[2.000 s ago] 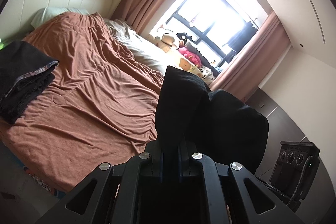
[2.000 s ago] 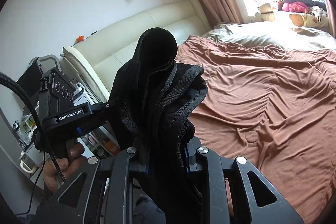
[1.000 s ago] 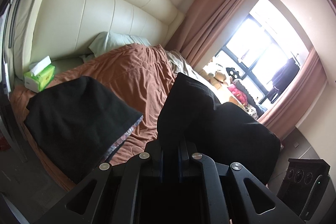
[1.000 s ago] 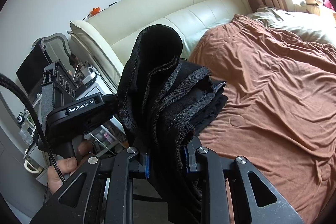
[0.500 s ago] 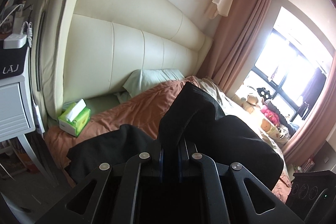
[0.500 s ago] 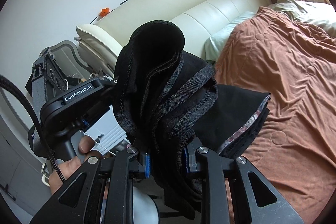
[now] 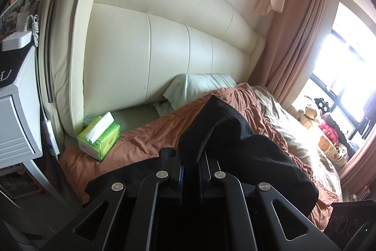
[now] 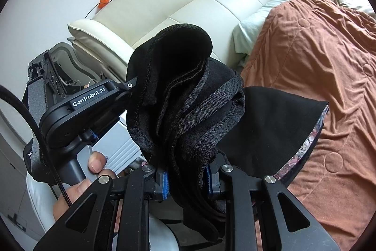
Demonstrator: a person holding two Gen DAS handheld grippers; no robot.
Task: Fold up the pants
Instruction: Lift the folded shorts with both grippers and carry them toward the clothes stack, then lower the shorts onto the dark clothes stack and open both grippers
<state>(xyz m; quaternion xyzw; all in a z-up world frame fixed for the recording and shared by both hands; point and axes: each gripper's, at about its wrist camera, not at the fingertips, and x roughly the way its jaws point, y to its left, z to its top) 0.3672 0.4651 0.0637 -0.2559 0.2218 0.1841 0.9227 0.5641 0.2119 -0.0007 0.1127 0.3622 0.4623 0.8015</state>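
Tissue box (image 7: 99,137) beside cream headboard (image 7: 164,44)

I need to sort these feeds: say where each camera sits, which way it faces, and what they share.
Left wrist: behind the left tool, shut on black pants, facing headboard and tissue box.
Right wrist: behind the right tool, shut on pants, facing the left tool; a hand shows.
Shared: pants, headboard, brown blanket.
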